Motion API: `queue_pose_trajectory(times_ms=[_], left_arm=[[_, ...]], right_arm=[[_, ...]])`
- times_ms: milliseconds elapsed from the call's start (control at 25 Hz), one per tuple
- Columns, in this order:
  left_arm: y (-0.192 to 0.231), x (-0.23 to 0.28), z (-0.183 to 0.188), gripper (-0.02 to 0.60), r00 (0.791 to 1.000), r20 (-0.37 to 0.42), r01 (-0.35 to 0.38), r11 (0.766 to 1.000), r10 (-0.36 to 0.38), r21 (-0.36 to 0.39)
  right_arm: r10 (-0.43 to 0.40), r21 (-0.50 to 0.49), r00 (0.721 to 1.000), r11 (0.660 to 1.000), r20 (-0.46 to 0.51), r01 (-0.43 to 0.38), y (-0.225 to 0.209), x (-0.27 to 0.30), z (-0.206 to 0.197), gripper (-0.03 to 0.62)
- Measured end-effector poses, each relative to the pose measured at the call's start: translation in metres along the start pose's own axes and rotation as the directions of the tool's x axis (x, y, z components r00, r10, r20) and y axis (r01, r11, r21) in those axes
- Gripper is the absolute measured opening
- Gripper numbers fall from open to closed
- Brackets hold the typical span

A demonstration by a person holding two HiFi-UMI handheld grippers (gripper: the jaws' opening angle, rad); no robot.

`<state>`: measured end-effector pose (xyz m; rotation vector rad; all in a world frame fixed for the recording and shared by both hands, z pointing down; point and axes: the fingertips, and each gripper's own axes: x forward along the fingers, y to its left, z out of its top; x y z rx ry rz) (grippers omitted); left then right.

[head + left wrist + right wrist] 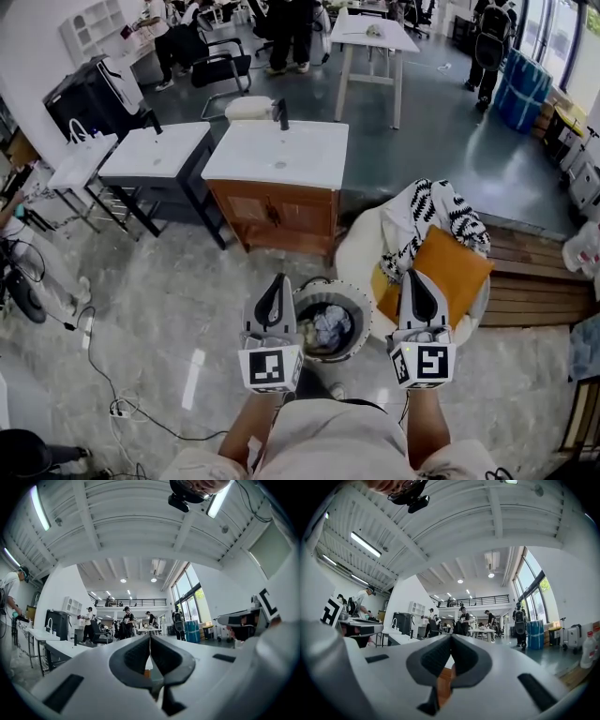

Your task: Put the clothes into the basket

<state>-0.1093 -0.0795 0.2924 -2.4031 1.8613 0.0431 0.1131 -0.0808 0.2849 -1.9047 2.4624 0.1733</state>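
In the head view a round basket (331, 286) with a pale rim stands on the marble floor between my two grippers, with bundled clothes (330, 328) lying inside. My left gripper (278, 278) hangs just left of the basket, its jaws pressed together on nothing. My right gripper (418, 275) is just right of it, over an orange cushion (455, 267), also shut and empty. A black-and-white patterned garment (427, 211) lies draped on the round white chair (361, 246) behind the cushion. Both gripper views look level across the room, with the left gripper (150, 640) and the right gripper (451, 638) closed.
A wooden vanity with a white sink top (277, 155) stands straight ahead of the basket, with a dark vanity (155, 150) to its left. A slatted wooden bench (534, 286) runs along the right. A cable and power strip (117, 408) lie on the floor at left. People stand far back.
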Motion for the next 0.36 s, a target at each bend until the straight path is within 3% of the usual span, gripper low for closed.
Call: queue_pose_trajectory(times_ms=[360], left_arm=[[0.001,0.002,0.0021,0.006,1.0,-0.003,-0.01,1.0,0.01,-0.008]], right_arm=[[0.01,-0.01,1.0,1.0,0.004,-0.01,-0.0037,0.0044,-0.0004,-0.012]])
